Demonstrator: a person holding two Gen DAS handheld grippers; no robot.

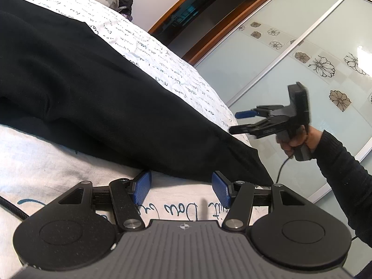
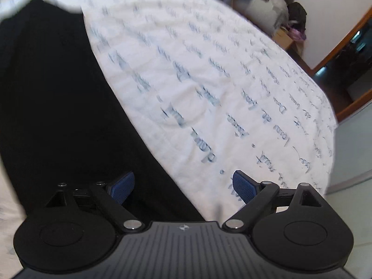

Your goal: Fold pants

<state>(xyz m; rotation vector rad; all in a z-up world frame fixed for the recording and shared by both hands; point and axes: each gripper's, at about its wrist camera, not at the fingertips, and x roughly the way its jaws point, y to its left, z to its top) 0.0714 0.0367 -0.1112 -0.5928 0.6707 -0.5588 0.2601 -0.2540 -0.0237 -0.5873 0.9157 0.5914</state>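
Black pants (image 1: 93, 97) lie flat on a white bed cover with blue handwriting print (image 1: 176, 76). One leg tapers toward the bed's near corner. My left gripper (image 1: 181, 189) is open and empty, just short of the leg's lower edge. My right gripper (image 1: 237, 122) shows in the left wrist view, open, hovering above the leg's end. In the right wrist view the pants (image 2: 58, 107) fill the left side. My right gripper (image 2: 183, 187) is open there over the pants' edge and the bed cover (image 2: 209, 81).
Sliding wardrobe doors with flower prints (image 1: 302, 53) stand right of the bed. A pile of clothes and bags (image 2: 274, 2) lies past the far end of the bed. A wooden door frame (image 1: 209, 4) stands behind. A cable hangs from my right gripper's handle.
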